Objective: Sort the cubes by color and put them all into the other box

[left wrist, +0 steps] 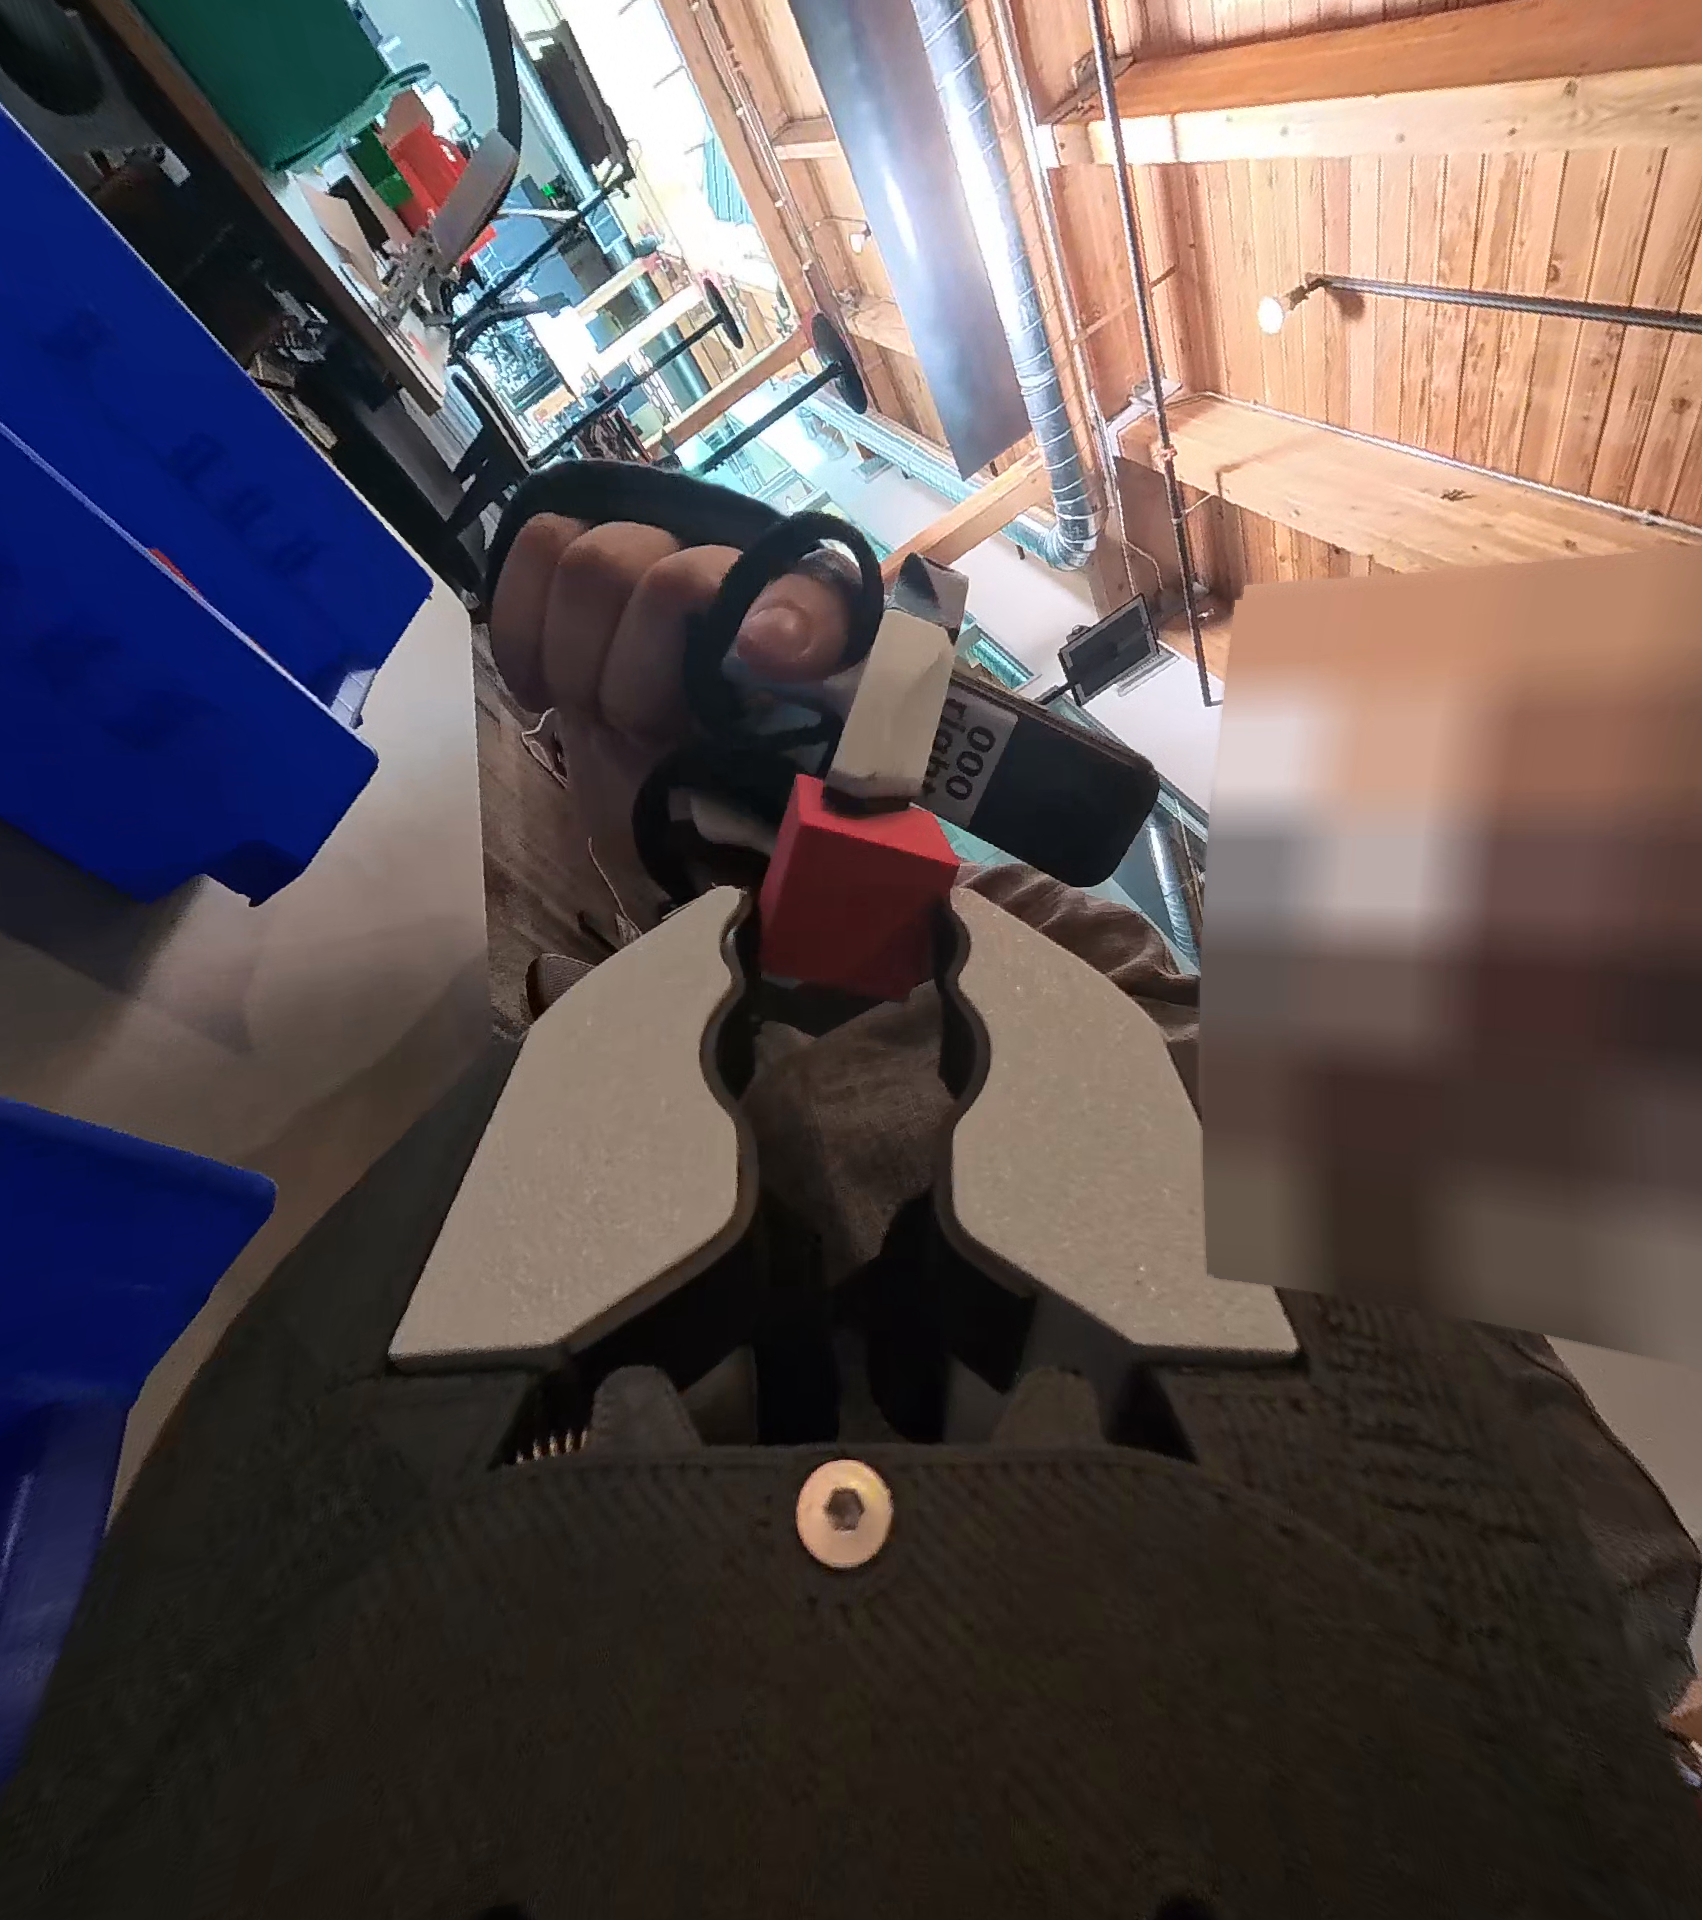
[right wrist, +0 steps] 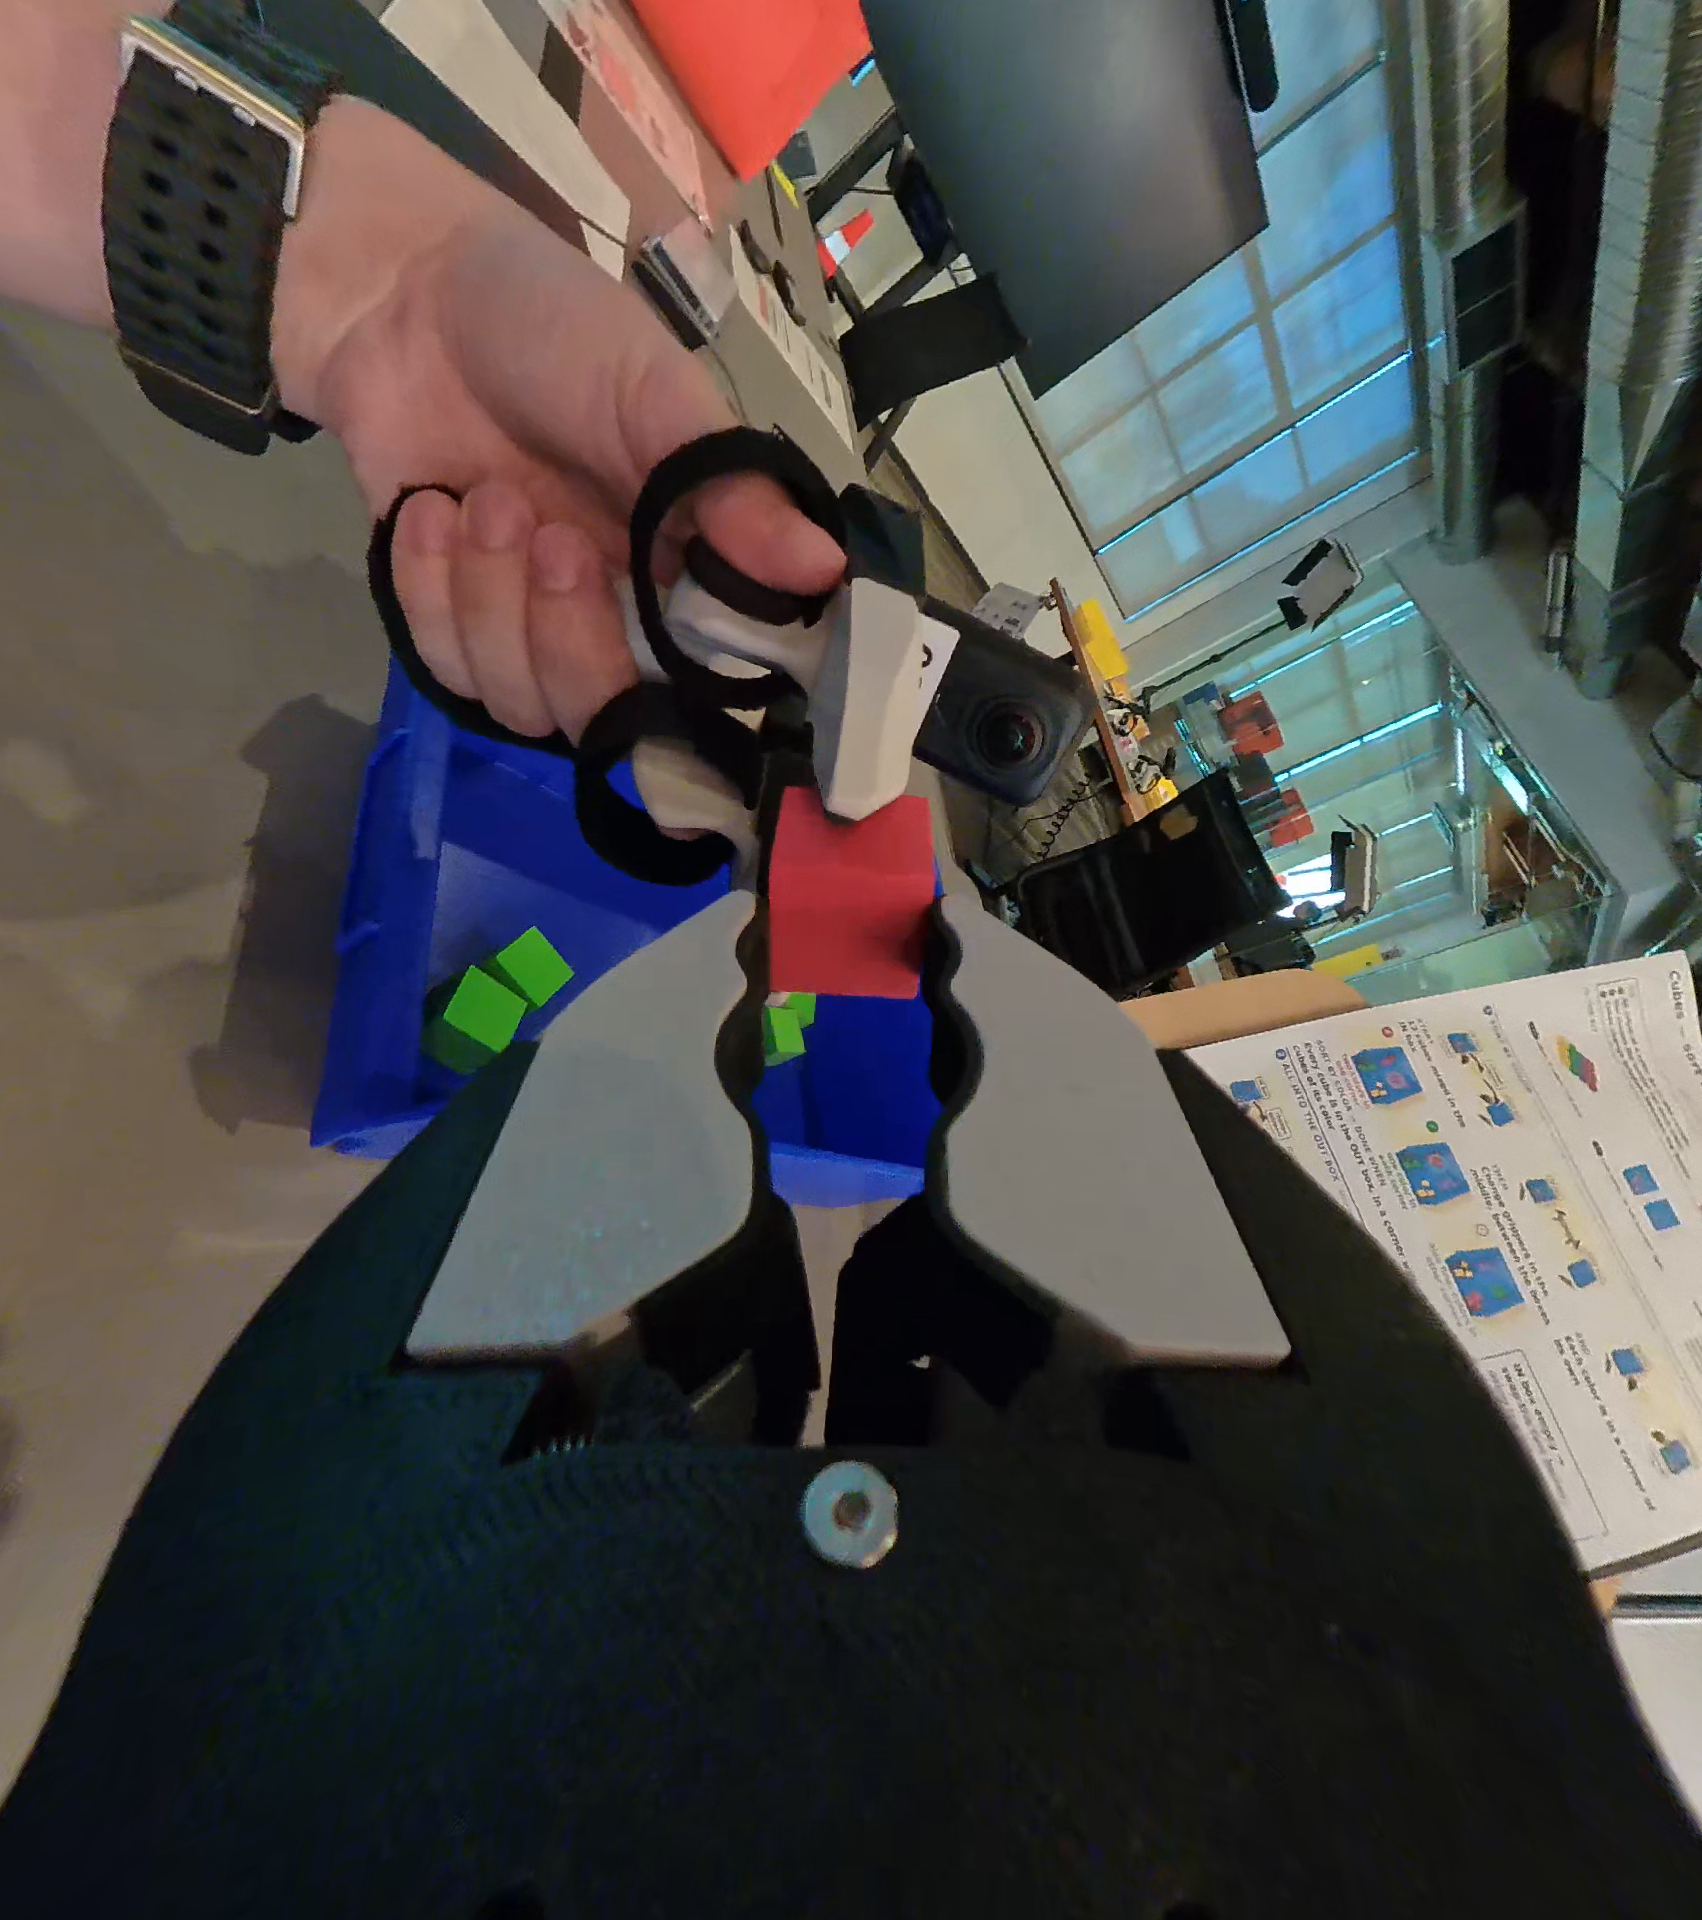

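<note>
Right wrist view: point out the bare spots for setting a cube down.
Bare grey tabletop left of the blue bin. The bin holds green cubes; the printed sheet fills the right. Both grippers crowd the red cube.

Grey wavy tongs (left wrist: 842, 935), black body, silver screw (left wrist: 844, 1512).

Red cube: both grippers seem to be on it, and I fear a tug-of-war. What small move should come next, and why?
Probably open one gripper slightly: the left gripper and the right gripper both pinch the same red cube, so neither can carry it away alone.
</note>
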{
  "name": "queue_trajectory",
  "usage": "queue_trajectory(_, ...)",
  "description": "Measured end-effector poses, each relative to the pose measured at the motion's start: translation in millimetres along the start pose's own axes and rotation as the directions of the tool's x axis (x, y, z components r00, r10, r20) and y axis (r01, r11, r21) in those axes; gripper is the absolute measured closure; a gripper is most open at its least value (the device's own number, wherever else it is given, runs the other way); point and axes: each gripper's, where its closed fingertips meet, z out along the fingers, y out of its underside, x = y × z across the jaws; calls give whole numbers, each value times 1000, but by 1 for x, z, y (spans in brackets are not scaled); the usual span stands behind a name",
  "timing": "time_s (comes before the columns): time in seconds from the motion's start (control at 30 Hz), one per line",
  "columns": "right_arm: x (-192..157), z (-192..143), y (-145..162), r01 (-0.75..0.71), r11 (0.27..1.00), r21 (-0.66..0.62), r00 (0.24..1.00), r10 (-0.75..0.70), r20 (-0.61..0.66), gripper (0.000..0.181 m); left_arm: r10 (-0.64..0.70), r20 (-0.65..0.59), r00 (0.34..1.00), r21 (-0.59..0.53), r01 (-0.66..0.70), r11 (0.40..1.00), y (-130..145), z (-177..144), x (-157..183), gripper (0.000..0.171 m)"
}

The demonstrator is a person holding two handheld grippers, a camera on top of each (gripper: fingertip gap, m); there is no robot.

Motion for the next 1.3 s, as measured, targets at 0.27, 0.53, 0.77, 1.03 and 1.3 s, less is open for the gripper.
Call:
queue_trajectory(0.27, 14, -38, 38, -24, 989, -149, 1000, 24, -6, 154, 73, 152, 986, 105, -90, 990, -14, -23, -3, 133)
queue_trajectory(0.53, -10, -161, 176, -173, 655, -735, 856, 469, 217, 154, 192, 328, 925, 138, -248, 959, -23, -54, 18, 140)
queue_trajectory(0.77, -73, -221, 267, -6, 266, -964, 626, 752, 204, 153, 233, 335, 913, 105, -282, 953, -21, -47, 28, 142)
queue_trajectory(1.03, -95, -228, 281, 132, 129, -983, 513, 839, 179, 153, 235, 354, 905, 121, -294, 948, -20, -59, 33, 143)
queue_trajectory(1.3, -91, -238, 282, 214, 56, -975, 510, 845, 160, 148, 241, 357, 902, 112, -298, 948, -21, -60, 34, 143)
